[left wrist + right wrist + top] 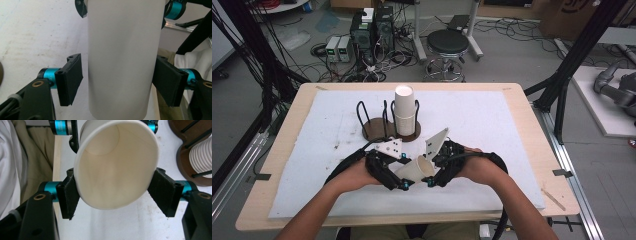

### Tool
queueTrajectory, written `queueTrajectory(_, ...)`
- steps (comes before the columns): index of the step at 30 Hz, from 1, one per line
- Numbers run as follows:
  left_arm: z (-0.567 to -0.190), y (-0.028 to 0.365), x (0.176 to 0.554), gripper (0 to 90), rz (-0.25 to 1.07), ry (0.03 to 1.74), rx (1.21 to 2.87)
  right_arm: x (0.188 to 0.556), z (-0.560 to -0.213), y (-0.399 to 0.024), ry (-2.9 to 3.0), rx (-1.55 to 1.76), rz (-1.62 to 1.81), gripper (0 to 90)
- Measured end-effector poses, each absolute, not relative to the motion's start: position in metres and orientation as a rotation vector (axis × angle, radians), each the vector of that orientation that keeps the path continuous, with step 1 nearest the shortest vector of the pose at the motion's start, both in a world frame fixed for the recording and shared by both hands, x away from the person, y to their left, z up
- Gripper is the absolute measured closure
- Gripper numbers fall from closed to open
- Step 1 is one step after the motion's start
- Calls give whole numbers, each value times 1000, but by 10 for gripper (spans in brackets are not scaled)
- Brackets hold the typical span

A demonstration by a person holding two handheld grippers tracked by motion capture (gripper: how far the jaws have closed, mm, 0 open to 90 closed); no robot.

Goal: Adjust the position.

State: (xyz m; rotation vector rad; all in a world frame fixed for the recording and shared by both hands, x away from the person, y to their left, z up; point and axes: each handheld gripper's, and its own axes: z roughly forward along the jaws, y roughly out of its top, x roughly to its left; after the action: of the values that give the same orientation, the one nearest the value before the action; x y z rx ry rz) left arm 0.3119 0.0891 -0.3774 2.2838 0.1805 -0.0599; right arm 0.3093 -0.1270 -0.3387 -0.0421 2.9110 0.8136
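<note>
Nearest me, the right tongs [113, 195] pinch a paper cup [418, 170] at its rim, held sideways just above the worktop [522, 120]. The left tongs [117, 81] straddle its body, one pad touching, the other just short, so the handover looks half done; next they must close fully. Beyond stands the cup holder [382, 129] with stacked cups [404, 110], then a stool [447, 45] and cables on the floor.

1. White paper cup [123, 57] stands tall across the frame's middle, running off the top edge.
2. Left gripper [117, 80] straddles it: right pad touches the cup wall, left pad [71, 80] sits just beside it w/ a thin gap.
3. White mat [37, 37] behind, faintly smudged.
4. Other gripper's teal parts [175, 10] at top right.
</note>
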Motion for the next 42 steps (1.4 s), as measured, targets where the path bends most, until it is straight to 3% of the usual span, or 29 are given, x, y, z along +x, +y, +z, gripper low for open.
queueTrajectory(5,-380,86,312,337,-76,164,2299,307,-339,-122,2919,-53,739,301)
queueTrajectory(16,-386,82,311,354,-75,159,2328,306,-342,-116,2943,-69,666,304)
queueTrajectory(19,-385,85,312,347,-52,150,2300,308,-341,-118,2937,-41,712,267)
queueTrajectory(22,-386,91,312,343,-40,184,2247,311,-336,-127,2887,39,867,211)
queueTrajectory(30,-396,119,312,338,10,323,2066,316,-319,-169,2664,242,1326,210)
queueTrajectory(42,-394,163,306,334,157,419,1799,315,-343,-198,2521,461,1350,210)
